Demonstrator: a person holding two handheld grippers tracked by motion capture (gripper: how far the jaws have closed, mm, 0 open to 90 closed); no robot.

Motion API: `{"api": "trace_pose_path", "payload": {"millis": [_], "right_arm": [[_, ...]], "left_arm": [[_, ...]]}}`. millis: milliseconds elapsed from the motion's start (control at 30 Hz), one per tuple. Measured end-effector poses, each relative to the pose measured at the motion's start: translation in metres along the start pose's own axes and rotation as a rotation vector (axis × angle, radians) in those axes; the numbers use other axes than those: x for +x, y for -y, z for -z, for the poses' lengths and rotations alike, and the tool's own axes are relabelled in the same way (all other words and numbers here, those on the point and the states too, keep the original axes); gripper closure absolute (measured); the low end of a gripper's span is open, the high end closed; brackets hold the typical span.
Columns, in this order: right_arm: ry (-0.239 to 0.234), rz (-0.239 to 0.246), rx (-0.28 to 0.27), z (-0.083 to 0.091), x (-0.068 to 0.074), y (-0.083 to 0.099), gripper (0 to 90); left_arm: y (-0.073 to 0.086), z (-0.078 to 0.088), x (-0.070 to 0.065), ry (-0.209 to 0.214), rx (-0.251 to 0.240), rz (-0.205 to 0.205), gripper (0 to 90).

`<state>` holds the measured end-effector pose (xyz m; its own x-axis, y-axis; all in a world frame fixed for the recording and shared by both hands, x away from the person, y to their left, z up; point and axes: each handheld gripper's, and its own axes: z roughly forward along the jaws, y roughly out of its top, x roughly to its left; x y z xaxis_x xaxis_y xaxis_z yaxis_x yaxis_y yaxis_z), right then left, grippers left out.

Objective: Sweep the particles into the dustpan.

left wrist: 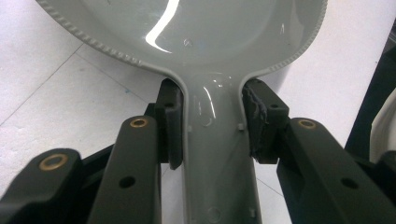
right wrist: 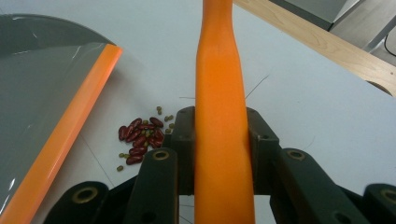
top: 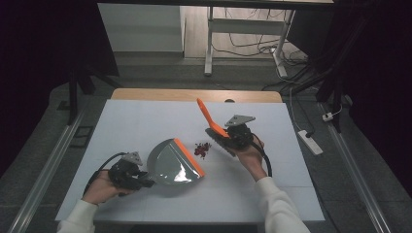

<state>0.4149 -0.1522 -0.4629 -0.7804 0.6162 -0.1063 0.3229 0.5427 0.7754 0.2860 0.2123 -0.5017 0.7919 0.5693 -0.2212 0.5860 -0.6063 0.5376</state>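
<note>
While you hold the grey plastic dustpan (top: 174, 165) on the white table (top: 136, 121), red beans (top: 202, 148) wait at its orange lip. Your left tool (left wrist: 212, 123) clamps its handle. Your right tool (right wrist: 223, 140) grips the orange brush (right wrist: 222, 107); sweep leftward next.

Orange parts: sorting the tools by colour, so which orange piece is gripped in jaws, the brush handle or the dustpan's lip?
The brush handle, clamped by the right gripper. The dustpan's lip lies free beside the beans.
</note>
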Motion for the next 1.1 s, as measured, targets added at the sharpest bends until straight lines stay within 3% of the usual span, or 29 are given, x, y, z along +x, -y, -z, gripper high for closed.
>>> {"api": "trace_pose_path", "payload": {"millis": [433, 1100], "right_arm": [[0.013, -0.001, 0.033, -0.017, -0.002, -0.005, 69.9], [0.024, 0.015, 0.094, -0.038, -0.002, -0.004, 69.9]], "left_arm": [[0.000, -0.002, 0.004, 0.003, 0.017, 0.017, 61.8], [-0.005, -0.010, 0.011, 0.044, 0.036, 0.043, 61.7]]}}
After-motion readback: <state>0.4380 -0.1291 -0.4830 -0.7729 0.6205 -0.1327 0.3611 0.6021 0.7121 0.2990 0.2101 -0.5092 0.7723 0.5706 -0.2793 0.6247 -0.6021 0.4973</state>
